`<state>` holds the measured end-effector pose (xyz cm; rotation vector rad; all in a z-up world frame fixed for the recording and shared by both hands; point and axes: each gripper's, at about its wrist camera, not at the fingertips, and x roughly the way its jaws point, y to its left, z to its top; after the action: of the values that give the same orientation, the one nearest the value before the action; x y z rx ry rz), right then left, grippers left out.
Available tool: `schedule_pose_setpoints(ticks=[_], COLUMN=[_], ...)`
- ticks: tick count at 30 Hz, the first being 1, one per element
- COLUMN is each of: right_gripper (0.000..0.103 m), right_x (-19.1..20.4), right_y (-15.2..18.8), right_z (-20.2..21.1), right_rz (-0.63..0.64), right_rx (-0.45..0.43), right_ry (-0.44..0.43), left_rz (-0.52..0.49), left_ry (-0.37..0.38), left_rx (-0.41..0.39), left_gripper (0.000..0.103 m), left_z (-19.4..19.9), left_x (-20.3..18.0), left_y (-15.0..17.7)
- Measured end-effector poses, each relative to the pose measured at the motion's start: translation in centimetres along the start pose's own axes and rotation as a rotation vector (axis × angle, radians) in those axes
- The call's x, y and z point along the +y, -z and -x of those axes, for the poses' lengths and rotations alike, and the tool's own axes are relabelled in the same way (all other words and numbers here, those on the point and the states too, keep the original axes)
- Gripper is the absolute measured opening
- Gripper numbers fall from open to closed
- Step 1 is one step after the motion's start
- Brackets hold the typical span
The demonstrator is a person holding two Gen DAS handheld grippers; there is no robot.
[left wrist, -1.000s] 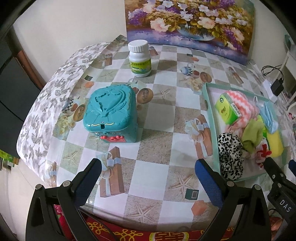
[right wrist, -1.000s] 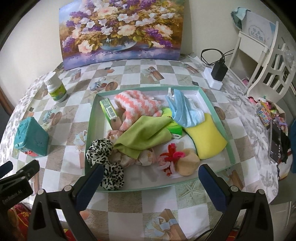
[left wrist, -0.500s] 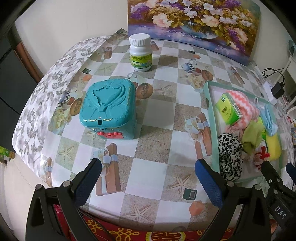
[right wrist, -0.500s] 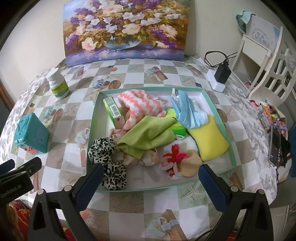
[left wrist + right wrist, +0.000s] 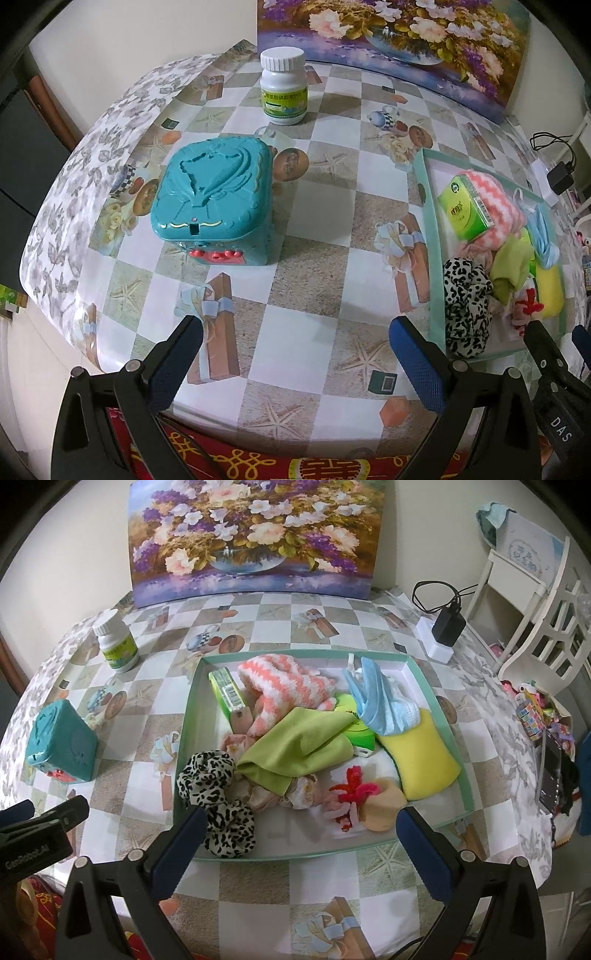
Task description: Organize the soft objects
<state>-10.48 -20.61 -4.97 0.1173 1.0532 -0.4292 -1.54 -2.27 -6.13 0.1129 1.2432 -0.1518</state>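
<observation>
My desk [image 5: 317,229] carries a shallow tray [image 5: 421,679] heaped with soft things: a yellow cloth [image 5: 424,760], a green cloth [image 5: 295,749], a striped sock [image 5: 288,686], a spotted scrunchie [image 5: 214,794]. My right claw [image 5: 301,834] hangs released above the tray's near edge. My left claw [image 5: 295,343] hangs released, level over bare desk near a teal box [image 5: 214,199].

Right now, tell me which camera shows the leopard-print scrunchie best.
The right wrist view: the leopard-print scrunchie lies whole in the tray's near left corner, just past the gripper's left finger. The left wrist view shows it squeezed at the frame's right side.
</observation>
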Motion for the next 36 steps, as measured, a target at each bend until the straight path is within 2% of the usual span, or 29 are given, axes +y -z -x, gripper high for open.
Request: schedule_pose_setpoints(ticks=[36], right_gripper=[0.103], right_x=[0.42], right_y=[-0.13], right_z=[-0.81], right_rz=[0.029], right_rx=[0.027], right_ry=[0.016], left_rz=[-0.010], left_ry=[-0.020], left_rx=[0.047], left_gripper=[0.101], left_z=[-0.87], left_x=[-0.21], left_y=[-0.16])
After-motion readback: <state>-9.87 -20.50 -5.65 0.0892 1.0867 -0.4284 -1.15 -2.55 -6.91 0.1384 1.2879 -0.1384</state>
